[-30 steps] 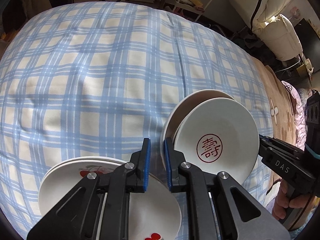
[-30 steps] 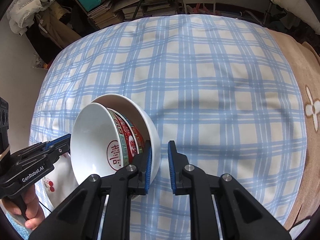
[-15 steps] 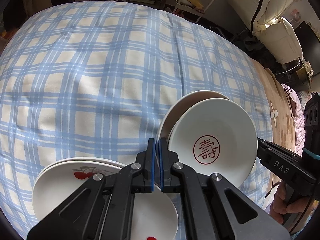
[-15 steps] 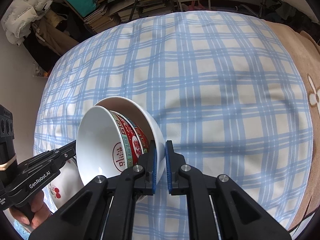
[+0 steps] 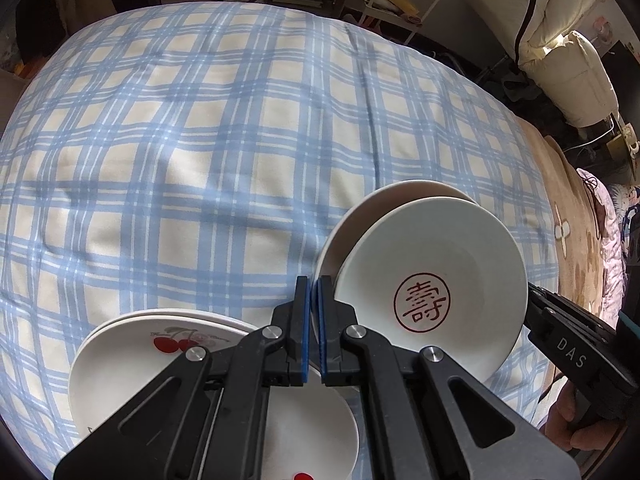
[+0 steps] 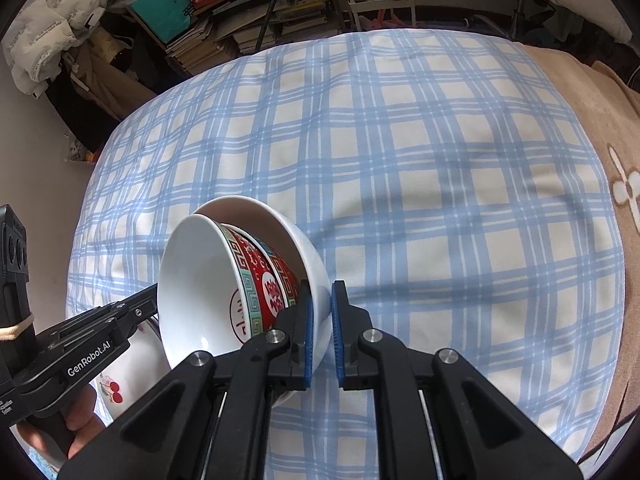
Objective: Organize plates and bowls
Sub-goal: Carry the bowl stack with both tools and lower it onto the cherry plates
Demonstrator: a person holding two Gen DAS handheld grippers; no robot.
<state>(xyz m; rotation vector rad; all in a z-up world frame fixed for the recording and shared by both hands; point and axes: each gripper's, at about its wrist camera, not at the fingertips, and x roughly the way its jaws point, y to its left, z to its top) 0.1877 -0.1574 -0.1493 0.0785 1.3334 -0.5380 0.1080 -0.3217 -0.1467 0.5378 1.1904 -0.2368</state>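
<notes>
Three nested bowls (image 6: 200,300) stand tilted on edge above the bed: a plain white outer bowl (image 6: 308,256), a red-patterned one inside it, and an innermost bowl (image 5: 440,264) with a red seal character. My right gripper (image 6: 322,332) is shut on the outer bowl's wall, one pad inside and one outside. In the left wrist view its fingertips (image 5: 534,300) reach behind the bowls. My left gripper (image 5: 314,320) is shut with nothing in it, just left of the bowls and above a stack of white cherry plates (image 5: 132,356).
A blue plaid bedspread (image 5: 200,140) covers the whole bed. A brown blanket (image 6: 600,120) lies along its right side. Book stacks and shelves (image 6: 248,28) crowd the far edge. A hand (image 6: 80,420) holds the left gripper by the plates (image 6: 128,372).
The left jaws went from a finger-wide gap to fully shut on nothing. The right jaws narrowed onto the outer bowl's wall. Bowls and plates kept their places.
</notes>
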